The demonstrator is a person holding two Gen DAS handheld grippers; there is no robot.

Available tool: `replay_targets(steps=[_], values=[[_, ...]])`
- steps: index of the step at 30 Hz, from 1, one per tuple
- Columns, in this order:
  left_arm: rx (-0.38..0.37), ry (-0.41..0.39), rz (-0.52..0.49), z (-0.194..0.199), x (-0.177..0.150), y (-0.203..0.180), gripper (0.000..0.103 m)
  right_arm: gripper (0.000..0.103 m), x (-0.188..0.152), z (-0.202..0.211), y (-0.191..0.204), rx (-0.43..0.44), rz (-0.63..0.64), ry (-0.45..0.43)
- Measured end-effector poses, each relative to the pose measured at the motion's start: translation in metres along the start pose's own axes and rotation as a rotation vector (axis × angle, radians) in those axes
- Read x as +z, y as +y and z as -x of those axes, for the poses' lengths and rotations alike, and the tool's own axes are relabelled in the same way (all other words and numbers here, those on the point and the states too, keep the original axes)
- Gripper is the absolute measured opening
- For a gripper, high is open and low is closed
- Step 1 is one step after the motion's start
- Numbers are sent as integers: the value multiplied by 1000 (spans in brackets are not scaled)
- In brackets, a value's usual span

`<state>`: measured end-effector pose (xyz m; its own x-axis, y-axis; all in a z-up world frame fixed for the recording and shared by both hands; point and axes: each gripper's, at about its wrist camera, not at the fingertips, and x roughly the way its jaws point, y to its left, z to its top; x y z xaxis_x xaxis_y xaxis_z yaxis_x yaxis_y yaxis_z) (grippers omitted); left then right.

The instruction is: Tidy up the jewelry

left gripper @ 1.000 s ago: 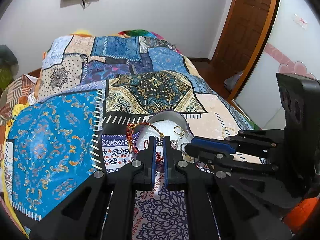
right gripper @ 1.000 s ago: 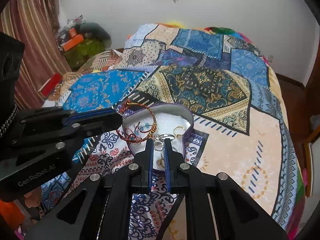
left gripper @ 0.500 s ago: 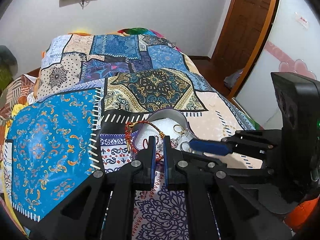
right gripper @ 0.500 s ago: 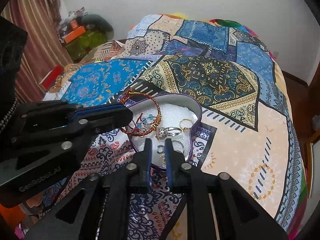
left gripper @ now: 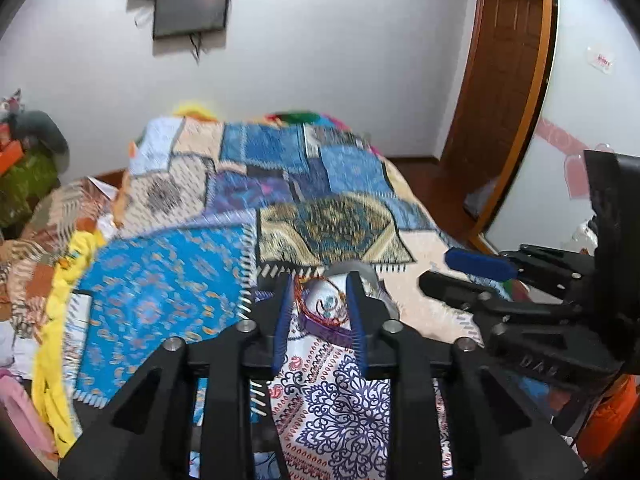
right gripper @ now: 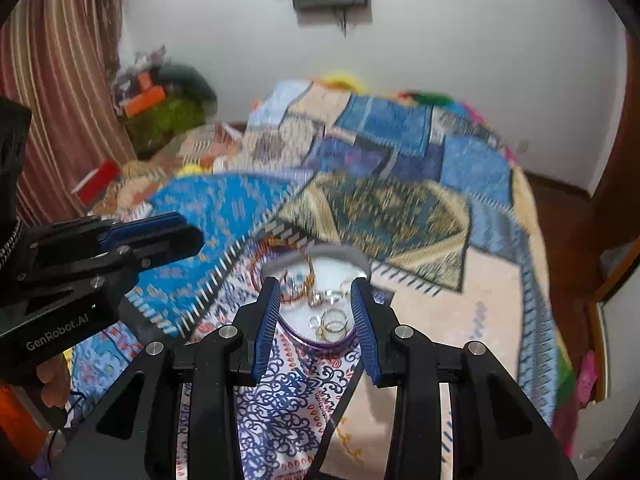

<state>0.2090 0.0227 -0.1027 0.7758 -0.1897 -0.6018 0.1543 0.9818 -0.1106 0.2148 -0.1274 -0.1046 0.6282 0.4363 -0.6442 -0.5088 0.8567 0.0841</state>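
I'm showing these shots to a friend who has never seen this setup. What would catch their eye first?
Probably the patchwork bedspread that fills the middle of both views. Next, the small tin of rings and a red beaded bracelet lying on it, framed between the open right gripper and, in the other view, the open left gripper.

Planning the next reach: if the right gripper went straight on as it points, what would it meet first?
Probably the jewelry tin and the rings in it, framed between the open right gripper; depth is unclear.
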Motion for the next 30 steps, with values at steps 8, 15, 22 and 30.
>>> replay_targets(steps=[8,15,22,30], values=[[24,-184,-19,84,15,-17,27,33,16,90,15,-34,-19,-238],[29,-341,-43,149,11,-36,42,33,12,171,42,-95,0,-485],[89,-465,-33,191,-3,-46,77,61,0,204,61,-170,-3,-595],[133,-514,-22,205,-13,-48,94,91,-5,206,64,-229,-40,-615]])
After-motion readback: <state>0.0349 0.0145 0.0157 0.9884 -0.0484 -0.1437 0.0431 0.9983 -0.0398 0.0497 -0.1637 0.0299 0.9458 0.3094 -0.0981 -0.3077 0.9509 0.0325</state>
